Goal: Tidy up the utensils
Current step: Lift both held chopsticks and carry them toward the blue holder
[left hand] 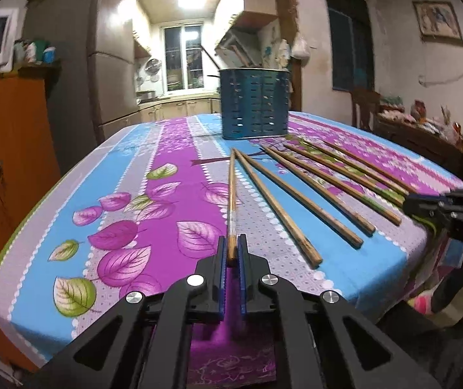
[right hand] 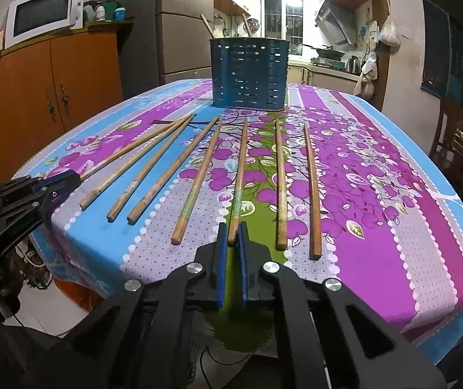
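Left claw (left hand: 232, 253) clamped on the near end of a worn wooden chopstick (left hand: 231, 201), which runs from the pads toward the blue perforated metal utensil holder (left hand: 255, 103). Right claw (right hand: 232, 235) clamped on the near end of another wooden chopstick with a faded green band (right hand: 240, 178), also aimed at the holder.

Holder stands upright at the far middle of the surface, on the purple-blue floral tablecloth (right hand: 377, 194). Two wooden sticks (right hand: 206, 26) poke out of its top; probably chopsticks, but the view is too dim to be sure.

Six loose wooden chopsticks (right hand: 199, 181) lie fanned between the holder and the near edge: four between the two gripped sticks, two on the right of the right claw's stick. None touches the holder. Tips nearest the holder converge; the leftmost pair nearly meet there.

Behind the holder: kitchen doorway with window (right hand: 283, 13). Left of the holder: orange wooden cabinet (right hand: 53, 97) carrying a white microwave (right hand: 41, 16).
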`<action>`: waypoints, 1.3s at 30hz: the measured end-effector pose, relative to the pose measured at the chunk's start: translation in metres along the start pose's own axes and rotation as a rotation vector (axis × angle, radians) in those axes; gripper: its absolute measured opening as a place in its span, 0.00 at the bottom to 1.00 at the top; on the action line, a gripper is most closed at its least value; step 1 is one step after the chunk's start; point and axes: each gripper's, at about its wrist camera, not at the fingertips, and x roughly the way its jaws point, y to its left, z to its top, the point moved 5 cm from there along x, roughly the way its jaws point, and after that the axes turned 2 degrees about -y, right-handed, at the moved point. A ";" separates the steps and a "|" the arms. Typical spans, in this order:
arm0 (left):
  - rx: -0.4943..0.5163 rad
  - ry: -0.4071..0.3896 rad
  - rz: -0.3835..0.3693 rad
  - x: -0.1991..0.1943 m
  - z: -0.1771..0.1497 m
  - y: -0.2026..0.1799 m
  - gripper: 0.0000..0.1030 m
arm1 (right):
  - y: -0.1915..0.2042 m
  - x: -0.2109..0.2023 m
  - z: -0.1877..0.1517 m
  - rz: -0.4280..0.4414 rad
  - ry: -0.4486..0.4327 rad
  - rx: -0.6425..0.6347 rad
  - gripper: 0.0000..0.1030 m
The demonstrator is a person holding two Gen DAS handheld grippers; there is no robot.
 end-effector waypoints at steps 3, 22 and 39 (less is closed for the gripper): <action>-0.039 -0.009 0.014 -0.005 0.002 0.006 0.07 | -0.002 -0.003 0.002 -0.008 -0.015 0.007 0.05; -0.085 -0.156 0.054 -0.055 0.063 0.010 0.07 | -0.011 -0.044 0.042 -0.006 -0.185 -0.008 0.04; -0.115 -0.220 0.031 -0.054 0.149 0.030 0.07 | -0.038 -0.053 0.127 0.117 -0.299 0.069 0.04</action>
